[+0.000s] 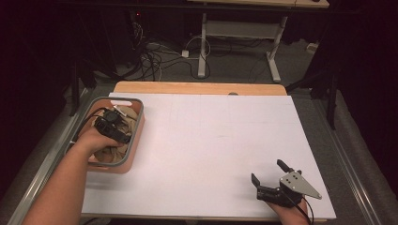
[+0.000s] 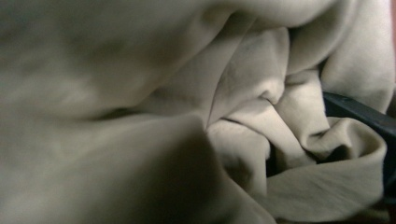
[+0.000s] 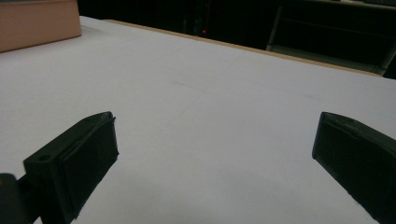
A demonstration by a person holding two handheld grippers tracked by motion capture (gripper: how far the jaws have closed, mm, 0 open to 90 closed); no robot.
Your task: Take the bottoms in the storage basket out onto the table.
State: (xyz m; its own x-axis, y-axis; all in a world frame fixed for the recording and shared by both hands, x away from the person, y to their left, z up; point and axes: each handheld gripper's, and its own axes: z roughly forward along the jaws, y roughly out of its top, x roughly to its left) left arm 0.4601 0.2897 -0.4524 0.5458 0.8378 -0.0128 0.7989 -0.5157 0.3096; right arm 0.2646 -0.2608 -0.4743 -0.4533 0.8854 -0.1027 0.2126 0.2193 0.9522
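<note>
Over at the frame's left, the left gripper [image 1: 112, 123] is plunged into beige cloth [image 2: 243, 140] inside the pink basket [image 1: 133, 140], fingers' state unclear; lower right, the right gripper [image 1: 268, 172] rests with fingers spread wide on the table [image 1: 211, 136].

Dark room, grey carpet [image 1: 234, 63], desk frame [image 1: 241, 33] w/ cables [image 1: 150, 58].

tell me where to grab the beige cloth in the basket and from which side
Grip a raised fold of the beige cloth, coming from above: it lies crumpled inside the basket, whose walls block the sides. The left gripper is already down among the folds; a ridge gives its jaws something to pinch.
</note>
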